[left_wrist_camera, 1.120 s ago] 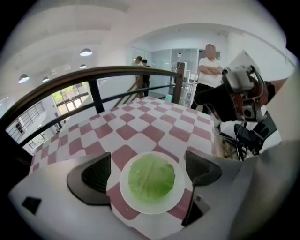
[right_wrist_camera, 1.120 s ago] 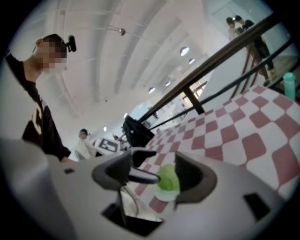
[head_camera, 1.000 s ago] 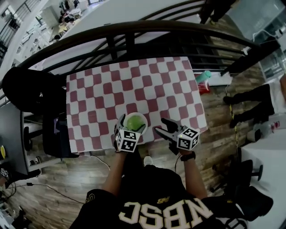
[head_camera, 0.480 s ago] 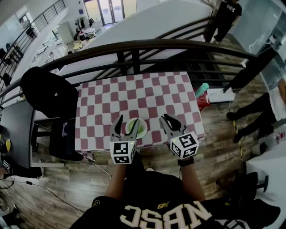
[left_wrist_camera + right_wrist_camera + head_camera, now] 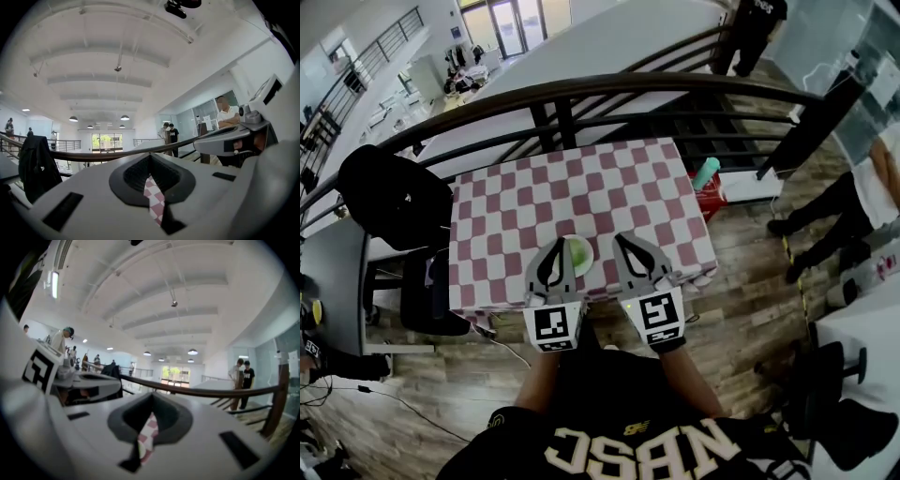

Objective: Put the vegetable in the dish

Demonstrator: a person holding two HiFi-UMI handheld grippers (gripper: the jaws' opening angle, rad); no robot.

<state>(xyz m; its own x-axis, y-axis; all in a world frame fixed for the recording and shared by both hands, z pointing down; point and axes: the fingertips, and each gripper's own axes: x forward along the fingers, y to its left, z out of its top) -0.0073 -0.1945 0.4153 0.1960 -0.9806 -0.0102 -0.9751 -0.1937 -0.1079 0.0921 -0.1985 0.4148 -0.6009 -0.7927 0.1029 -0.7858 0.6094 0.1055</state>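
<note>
A white dish holding a green vegetable sits near the front edge of the red-and-white checkered table. My left gripper is held above the front edge, its tip overlapping the dish's left side in the head view, jaws shut on nothing. My right gripper hangs just right of the dish, also shut and empty. Both gripper views look level across the hall. In the left gripper view the fingers meet, and in the right gripper view the fingers meet too, with only a sliver of cloth between them.
A dark curved railing runs behind the table. A black chair draped with a jacket stands at its left. A teal bottle and a red item are on the floor at the right, with a person's legs beyond.
Both grippers went from wide open to shut and drew back from the dish toward me, side by side. The vegetable stays in the dish.
</note>
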